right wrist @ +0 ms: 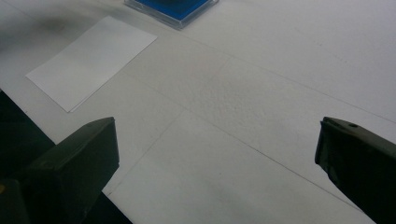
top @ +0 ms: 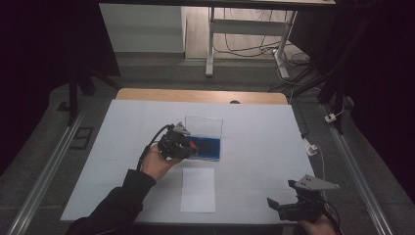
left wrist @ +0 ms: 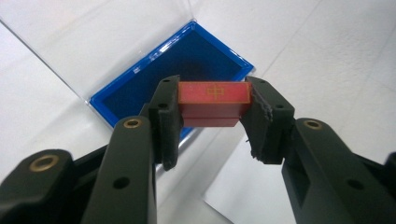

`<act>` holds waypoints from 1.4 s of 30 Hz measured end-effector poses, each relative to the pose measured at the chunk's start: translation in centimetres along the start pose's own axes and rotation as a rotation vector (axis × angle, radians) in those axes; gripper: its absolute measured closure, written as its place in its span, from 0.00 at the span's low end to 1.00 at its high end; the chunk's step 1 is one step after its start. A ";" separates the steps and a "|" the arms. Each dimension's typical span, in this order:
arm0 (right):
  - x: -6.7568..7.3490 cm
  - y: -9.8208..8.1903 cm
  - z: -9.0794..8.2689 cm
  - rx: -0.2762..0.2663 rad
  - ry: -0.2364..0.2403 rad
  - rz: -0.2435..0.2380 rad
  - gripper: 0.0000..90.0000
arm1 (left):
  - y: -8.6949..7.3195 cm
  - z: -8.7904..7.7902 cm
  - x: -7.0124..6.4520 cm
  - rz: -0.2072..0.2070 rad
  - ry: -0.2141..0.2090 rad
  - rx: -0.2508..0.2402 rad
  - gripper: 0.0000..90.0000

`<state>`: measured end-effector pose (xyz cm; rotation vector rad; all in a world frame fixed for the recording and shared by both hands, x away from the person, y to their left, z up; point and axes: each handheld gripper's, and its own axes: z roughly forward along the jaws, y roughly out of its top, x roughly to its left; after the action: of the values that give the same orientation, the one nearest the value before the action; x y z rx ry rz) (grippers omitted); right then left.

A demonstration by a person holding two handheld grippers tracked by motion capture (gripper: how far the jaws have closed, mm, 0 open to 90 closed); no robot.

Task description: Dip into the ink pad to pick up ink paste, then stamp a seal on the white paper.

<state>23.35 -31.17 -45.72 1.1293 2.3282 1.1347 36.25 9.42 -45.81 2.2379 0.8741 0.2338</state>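
One red block (left wrist: 212, 102) pinched by left gripper (left wrist: 212, 105) above blue tray (left wrist: 140, 86) at frame centre, right gripper (right wrist: 217, 158) spread wide over bare table (right wrist: 261, 84), lower right.

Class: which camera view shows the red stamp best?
The left gripper view: the red stamp sits close up between the left tongs' jaws, its gold mark plain. In the high view it is a small red speck.
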 end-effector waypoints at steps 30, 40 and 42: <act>-0.2 0.0 -0.1 -0.015 0.013 0.013 0.00 | -2.4 -2.8 -4.1 0.017 -0.083 -0.007 0.65; -0.1 0.0 -0.1 -0.014 0.014 0.013 0.00 | -3.2 -1.9 -5.6 0.029 -0.097 0.024 0.65; -0.2 0.0 -0.1 -0.013 0.014 0.013 0.00 | -3.3 -1.6 -5.9 0.032 -0.097 0.033 0.65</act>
<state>23.40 -31.34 -45.70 1.1366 2.3246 1.1638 29.46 8.19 -46.44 2.2752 0.7963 0.1247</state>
